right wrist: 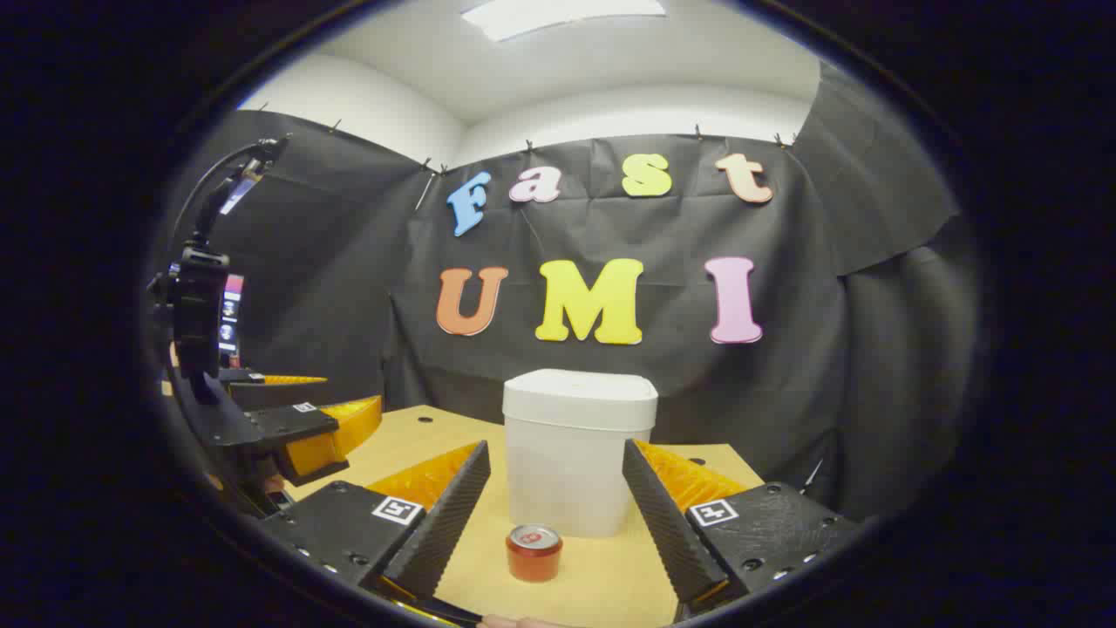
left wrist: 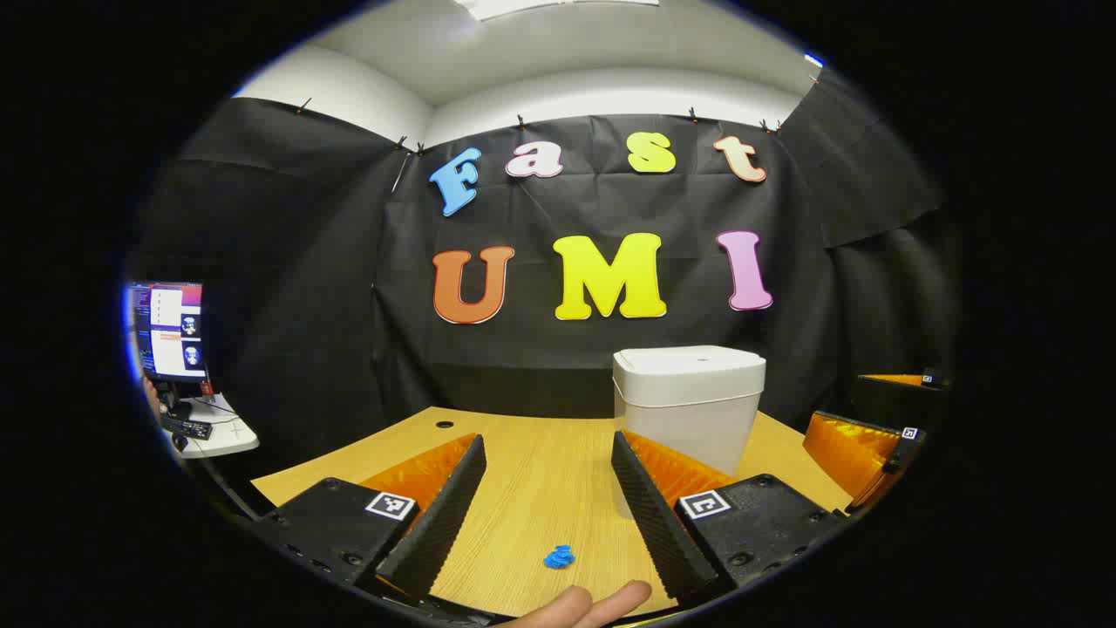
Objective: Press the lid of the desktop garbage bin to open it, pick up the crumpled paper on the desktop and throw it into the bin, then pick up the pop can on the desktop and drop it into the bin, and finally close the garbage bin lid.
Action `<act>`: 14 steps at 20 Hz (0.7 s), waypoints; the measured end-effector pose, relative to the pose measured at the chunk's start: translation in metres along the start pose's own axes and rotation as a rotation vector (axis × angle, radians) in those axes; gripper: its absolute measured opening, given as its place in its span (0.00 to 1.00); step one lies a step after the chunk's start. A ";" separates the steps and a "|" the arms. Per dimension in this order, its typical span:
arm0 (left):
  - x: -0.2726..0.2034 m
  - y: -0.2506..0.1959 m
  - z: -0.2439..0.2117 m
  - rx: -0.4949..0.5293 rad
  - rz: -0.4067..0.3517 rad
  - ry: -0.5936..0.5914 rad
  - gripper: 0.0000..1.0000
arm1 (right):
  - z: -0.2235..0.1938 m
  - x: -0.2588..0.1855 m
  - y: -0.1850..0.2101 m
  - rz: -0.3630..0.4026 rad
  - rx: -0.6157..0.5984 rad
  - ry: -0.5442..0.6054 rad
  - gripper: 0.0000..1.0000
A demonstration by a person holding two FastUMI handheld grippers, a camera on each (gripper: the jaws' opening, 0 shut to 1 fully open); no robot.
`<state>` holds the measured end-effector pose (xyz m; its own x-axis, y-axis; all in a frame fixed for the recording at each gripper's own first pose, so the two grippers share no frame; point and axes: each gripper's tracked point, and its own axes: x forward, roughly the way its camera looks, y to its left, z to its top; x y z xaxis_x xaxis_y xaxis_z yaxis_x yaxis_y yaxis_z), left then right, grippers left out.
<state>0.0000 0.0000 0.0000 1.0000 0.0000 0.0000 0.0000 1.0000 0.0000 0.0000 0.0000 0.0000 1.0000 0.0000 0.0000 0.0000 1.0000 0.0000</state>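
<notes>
Right gripper view: right gripper (right wrist: pixel 551 510) agape, level, facing pop can (right wrist: pixel 534 552).

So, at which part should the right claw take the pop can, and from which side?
Probably its round side wall, coming straight from the front. The pop can stands upright between the open right claw fingers, before the bin, so they can close across it.

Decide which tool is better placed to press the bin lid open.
Probably the right tool: the closed bin stands straight between its open fingers, while it sits off-centre ahead of the left tool.
</notes>
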 end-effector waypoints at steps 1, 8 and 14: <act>0.001 0.000 0.000 0.000 0.003 0.000 0.94 | -0.004 0.001 0.000 0.004 0.003 0.011 0.95; 0.000 -0.003 -0.006 0.011 -0.028 0.019 0.95 | -0.010 0.008 -0.003 0.003 0.017 0.040 0.95; 0.002 -0.010 -0.016 0.008 -0.047 0.053 0.95 | -0.015 0.013 -0.008 -0.008 0.016 0.048 0.95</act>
<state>0.0023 -0.0104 -0.0157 0.9975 -0.0465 -0.0534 0.0469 0.9989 0.0063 0.0125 -0.0082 -0.0149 0.9988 -0.0072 -0.0476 0.0080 0.9998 0.0158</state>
